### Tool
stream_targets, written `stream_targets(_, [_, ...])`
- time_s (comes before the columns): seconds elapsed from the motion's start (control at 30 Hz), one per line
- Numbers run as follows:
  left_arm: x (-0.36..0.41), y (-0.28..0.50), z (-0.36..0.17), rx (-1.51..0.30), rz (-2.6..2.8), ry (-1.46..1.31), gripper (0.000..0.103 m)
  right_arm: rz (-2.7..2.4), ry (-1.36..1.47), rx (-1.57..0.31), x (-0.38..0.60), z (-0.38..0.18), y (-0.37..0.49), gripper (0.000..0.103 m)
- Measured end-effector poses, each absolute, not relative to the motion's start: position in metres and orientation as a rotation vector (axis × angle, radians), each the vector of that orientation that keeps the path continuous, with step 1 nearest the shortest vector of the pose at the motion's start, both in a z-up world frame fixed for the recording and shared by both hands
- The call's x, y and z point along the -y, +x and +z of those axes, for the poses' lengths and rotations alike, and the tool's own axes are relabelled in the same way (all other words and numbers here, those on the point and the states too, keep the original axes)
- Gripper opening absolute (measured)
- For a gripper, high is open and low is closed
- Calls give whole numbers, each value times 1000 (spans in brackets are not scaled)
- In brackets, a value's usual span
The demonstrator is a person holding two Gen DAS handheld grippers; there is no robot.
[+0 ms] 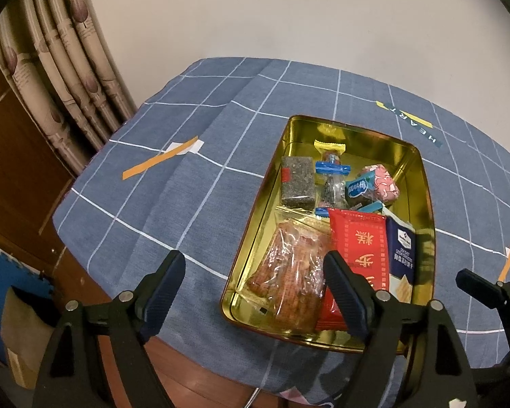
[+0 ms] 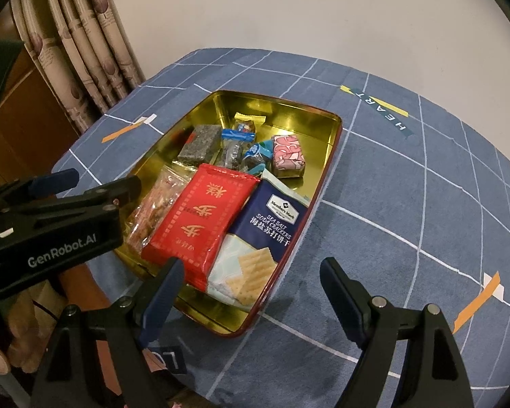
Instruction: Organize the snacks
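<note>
Gold tin (image 2: pixel 326 156) holds every visible snack; both grippers (image 1: pixel 255 292) (image 2: pixel 251 292) hang wide, empty, near it; sorting looks done.

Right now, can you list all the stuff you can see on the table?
tin: one, gold inside with red rim, on the cloth
red packet: one, red, near end of tin, overlapping cracker pack
cracker pack: one, navy and white, beside red packet
clear snack bag: one, orange contents, tin's left side
dark block: one, grey-green, far half
pink sweet: one, pink-white, far half
small wrapped candies: several, blue and yellow ends, far half
tablecloth: one, blue checked
curtain: beige, far left
left claw: open, empty
right claw: open, empty
</note>
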State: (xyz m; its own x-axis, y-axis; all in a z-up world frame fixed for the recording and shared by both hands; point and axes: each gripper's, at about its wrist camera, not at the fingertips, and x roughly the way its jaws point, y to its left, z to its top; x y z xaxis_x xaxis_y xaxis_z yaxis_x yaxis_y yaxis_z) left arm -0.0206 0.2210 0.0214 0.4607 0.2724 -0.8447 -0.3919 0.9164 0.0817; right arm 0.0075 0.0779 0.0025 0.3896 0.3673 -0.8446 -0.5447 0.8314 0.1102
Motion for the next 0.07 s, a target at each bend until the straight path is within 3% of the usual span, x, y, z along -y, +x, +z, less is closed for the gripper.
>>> stream_targets(0.07, [-221,-20,22,-1014,406,-133,82,585,-196,-1018,-78,2,8,84])
